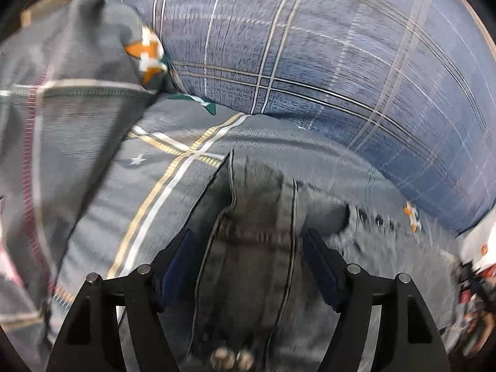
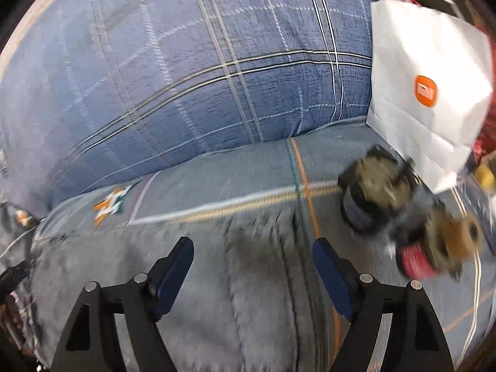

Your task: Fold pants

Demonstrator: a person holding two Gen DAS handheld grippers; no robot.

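Grey denim pants (image 1: 254,248) lie on a bed with a grey patterned sheet (image 1: 155,170). In the left wrist view my left gripper (image 1: 249,241) is open, its blue-padded fingers either side of a raised fold of the waistband; metal buttons show at the bottom. In the right wrist view my right gripper (image 2: 252,248) is open just above the flat denim (image 2: 248,294), holding nothing. The view is blurred.
A large blue plaid pillow (image 1: 325,62) lies behind the pants; it also shows in the right wrist view (image 2: 186,77). A grey quilt (image 1: 62,93) is bunched at left. A white paper bag (image 2: 427,86) and two thread spools (image 2: 378,186) are at right.
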